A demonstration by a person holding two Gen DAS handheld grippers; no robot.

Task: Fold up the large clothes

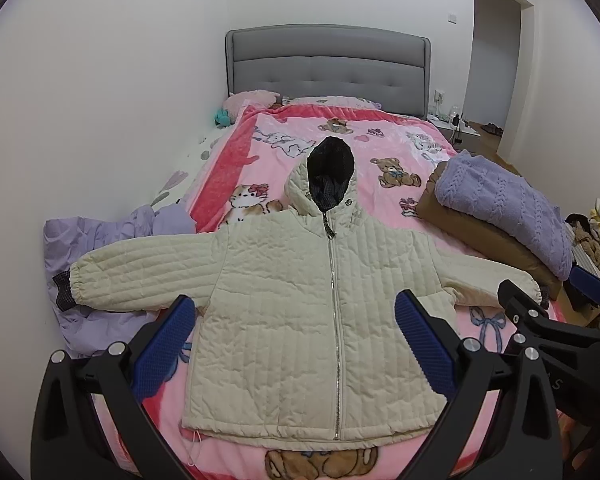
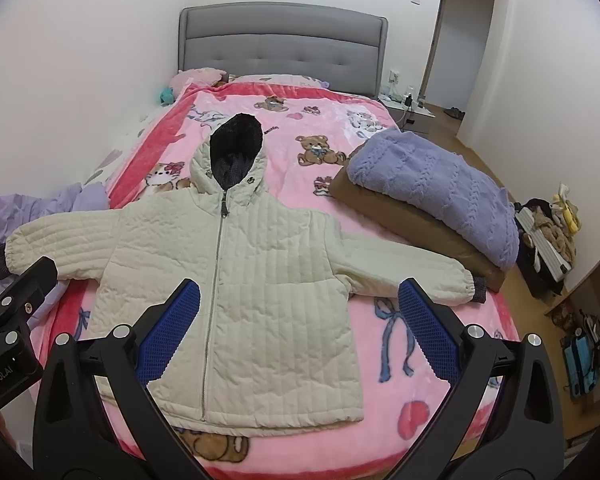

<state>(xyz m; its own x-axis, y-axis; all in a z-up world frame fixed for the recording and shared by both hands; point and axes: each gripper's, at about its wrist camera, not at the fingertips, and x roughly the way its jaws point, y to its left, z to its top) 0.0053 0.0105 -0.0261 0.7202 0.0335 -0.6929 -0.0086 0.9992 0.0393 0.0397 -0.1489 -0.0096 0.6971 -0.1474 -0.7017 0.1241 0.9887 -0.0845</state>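
Folding not started as far as I can judge: the cream quilted jacket point(image 1: 300, 300) lies flat, front up, zipped, on the pink cartoon blanket point(image 1: 384, 140), near the foot end of the bed, well short of the grey headboard point(image 1: 328, 64). Both sleeves are stretched straight out to the sides, and the hood point(image 1: 328, 178) is open and pointing toward the headboard, dark lining showing. The hem sits closest to me. My left gripper point(image 1: 296, 340) hovers above the jacket's lower body, jaws spread wide, nothing between the blue pads. My right gripper point(image 2: 300, 320) does the same over the jacket's right half, also wide apart and empty; neither touches fabric that I can see. Beside the jacket's right sleeve sits a stack: a purple knit point(image 2: 436, 192) on top of a brown folded item point(image 2: 420, 228), possibly already done pieces, can't confirm. Off the jacket's left sleeve there's a crumpled lilac sheet point(image 1: 100, 240), the cuff lying on it. So the garment is laid out and smoothed and all folds remain: sleeves in, sides over, hood down, then halving. Likely first grab is a cuff or shoulder, just my guess.
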